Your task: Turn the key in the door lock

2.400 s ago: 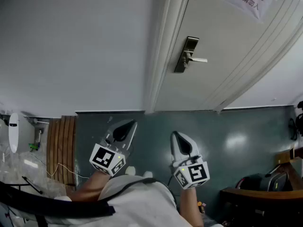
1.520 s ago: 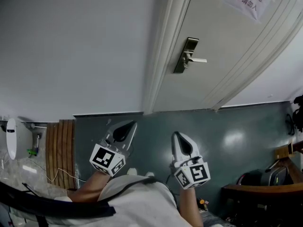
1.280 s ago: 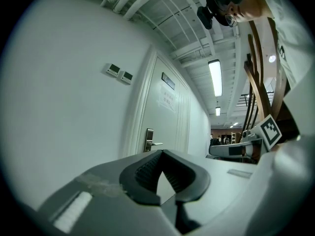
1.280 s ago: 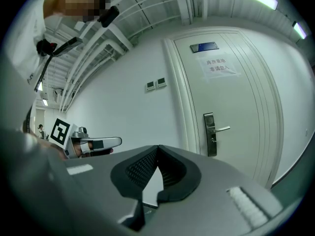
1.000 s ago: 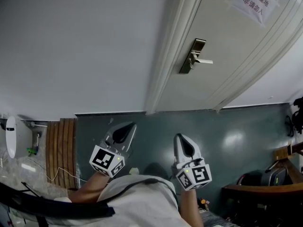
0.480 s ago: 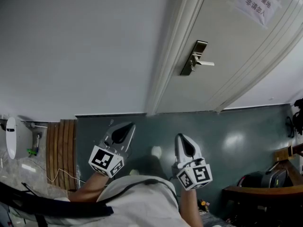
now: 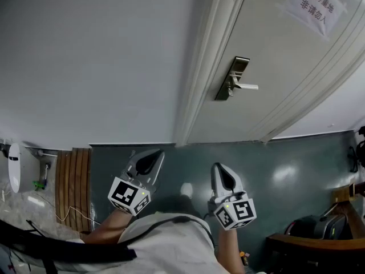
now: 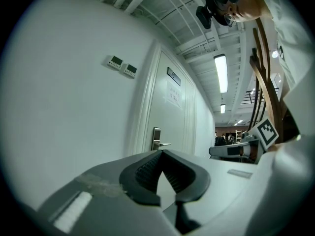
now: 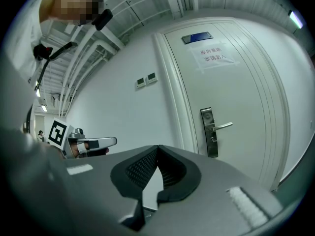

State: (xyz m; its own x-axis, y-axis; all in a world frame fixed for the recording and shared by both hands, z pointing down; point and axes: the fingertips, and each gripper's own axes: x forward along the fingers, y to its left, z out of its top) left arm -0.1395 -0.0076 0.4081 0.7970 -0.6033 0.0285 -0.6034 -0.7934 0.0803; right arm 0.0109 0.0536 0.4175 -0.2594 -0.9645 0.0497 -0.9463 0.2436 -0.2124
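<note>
Overhead, the head view shows both grippers held level over the dark floor (image 7: 285, 164), well apart from the door (image 7: 274, 56). The left gripper (image 7: 153, 156) sits at seven o'clock in the frame and the right gripper (image 7: 219, 170) at about six. The door's metal lock plate (image 7: 231, 79), with its lever handle (image 7: 246, 86), lies at roughly one o'clock from them. A paper notice (image 7: 316, 7) is taped high on the door at two o'clock, and wooden slats (image 7: 73, 181) lie at eight.

Next, in the left gripper view, the left gripper's (image 8: 162, 152) jaw tips are pressed together with nothing between them. The lock plate (image 8: 156, 138) stands far off at twelve o'clock, just above the tips. The right gripper (image 8: 231, 151) shows at three o'clock, and two small wall panels (image 8: 123, 66) at eleven.

Lastly, in the right gripper view, the right gripper's (image 9: 157, 147) jaws are likewise closed tip to tip and empty. The lock plate (image 9: 208, 132) stands at two o'clock from them; whether a key sits in it is too small to tell. The left gripper (image 9: 96, 142) shows at nine o'clock.
</note>
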